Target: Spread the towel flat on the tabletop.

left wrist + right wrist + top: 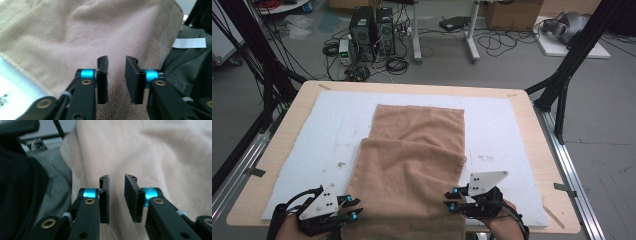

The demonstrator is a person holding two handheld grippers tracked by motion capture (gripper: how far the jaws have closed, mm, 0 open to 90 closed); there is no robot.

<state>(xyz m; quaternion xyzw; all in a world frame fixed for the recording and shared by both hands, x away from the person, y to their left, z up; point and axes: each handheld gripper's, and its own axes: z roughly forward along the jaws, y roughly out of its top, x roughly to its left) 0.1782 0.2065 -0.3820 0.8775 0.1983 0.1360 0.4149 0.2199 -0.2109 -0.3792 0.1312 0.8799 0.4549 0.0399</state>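
Observation:
A tan towel (412,150) lies on the white mat (332,125), its near part folded over the far part and its near end hanging off the table's front edge. My left gripper (357,207) is at the towel's near left edge and points right toward it. My right gripper (448,199) is at the near right edge and points left. In the left gripper view the left gripper (117,75) has its jaws apart, with the towel (87,37) beyond them. The right gripper (117,195) stands the same way before the towel (150,152). Nothing is pinched in either.
The mat covers most of a wooden table (534,135). Black frame struts (572,60) rise at both sides, with metal rails (574,175) along the table. Computer towers (372,32) and cables sit on the floor behind. A person's dark clothing (190,67) is close to the grippers.

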